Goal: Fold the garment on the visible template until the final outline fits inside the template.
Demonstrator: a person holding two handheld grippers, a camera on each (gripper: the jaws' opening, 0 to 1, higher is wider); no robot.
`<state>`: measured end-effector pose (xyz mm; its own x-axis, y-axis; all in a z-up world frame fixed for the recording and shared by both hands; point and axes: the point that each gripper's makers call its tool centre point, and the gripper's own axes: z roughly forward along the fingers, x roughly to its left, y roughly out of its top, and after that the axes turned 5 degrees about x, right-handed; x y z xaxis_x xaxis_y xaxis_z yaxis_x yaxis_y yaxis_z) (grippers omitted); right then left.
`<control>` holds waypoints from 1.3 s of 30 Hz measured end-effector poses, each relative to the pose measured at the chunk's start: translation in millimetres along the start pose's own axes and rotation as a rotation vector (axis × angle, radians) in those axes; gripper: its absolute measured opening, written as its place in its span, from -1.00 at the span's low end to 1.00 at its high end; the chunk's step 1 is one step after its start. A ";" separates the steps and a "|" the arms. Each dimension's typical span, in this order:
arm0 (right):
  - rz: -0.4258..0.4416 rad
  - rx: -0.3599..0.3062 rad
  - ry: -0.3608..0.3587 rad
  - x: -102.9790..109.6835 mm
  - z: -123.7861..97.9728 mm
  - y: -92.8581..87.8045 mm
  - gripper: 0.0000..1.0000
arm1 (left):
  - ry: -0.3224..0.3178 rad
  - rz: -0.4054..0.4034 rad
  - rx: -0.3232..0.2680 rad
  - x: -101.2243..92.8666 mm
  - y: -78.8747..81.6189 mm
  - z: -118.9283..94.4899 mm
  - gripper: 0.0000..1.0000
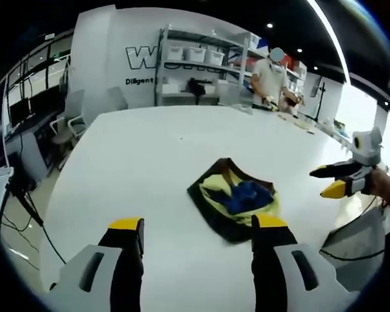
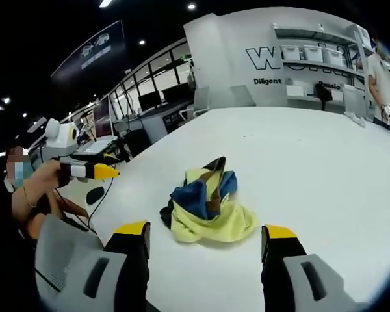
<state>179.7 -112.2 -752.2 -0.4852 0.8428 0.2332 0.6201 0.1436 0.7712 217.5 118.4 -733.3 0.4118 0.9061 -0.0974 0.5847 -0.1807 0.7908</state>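
Two grippers held above a wide white counter point(image 1: 136, 156), neither touching anything. Left gripper point(image 1: 198, 234) low in the left gripper view, yellow-tipped black jaws spread wide apart with bare counter between them. Just beyond those jaws, a crumpled garment point(image 1: 237, 198) lying in a loose heap on the counter: yellow and blue cloth bunched together, with dark brown edging around the outside. Right gripper point(image 1: 331, 181) entering that view from the right, raised over the counter edge, jaws parted, gripped by a hand point(image 1: 385, 185). Seen from the right gripper view, right gripper point(image 2: 205, 244) also with jaws spread wide and holding nothing, the same garment point(image 2: 208, 205) heaped just past them, yellow cloth spilling toward the camera, blue folds on top, a brown strip across the middle. Left gripper point(image 2: 101, 171) visible at the left of that view, near the counter edge and well apart from the garment. Beyond the counter, metal shelves point(image 1: 198, 65) with white bins against a white wall with large lettering, and a person point(image 1: 270, 78) standing at the far end.
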 end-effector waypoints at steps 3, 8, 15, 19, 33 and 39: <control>-0.022 0.026 -0.003 -1.2 8.9 -2.8 0.31 | -0.008 0.003 -0.005 1.2 3.0 7.7 0.21; -0.015 0.048 0.007 -4.1 19.8 -5.8 0.26 | -0.022 0.006 0.011 0.6 0.4 25.2 0.16; -0.043 0.099 -0.025 -13.9 38.7 -15.6 0.13 | -0.076 -0.017 0.048 -3.7 -12.7 53.8 0.04; -0.032 0.096 -0.038 -19.6 47.4 -13.5 0.02 | -0.075 -0.017 0.071 0.9 -20.2 70.4 0.00; 0.050 0.103 -0.040 -29.5 74.1 -18.1 -0.29 | -0.125 -0.029 0.129 -1.6 -43.3 119.5 -0.34; 0.084 0.130 -0.058 -36.5 84.9 -26.3 -0.28 | -0.137 -0.058 0.159 -2.0 -48.1 134.8 -0.50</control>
<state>233.5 -102.6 -831.3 -0.3941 0.8827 0.2559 0.7332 0.1341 0.6666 282.8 73.7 -852.6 0.4588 0.8583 -0.2296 0.7085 -0.1975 0.6775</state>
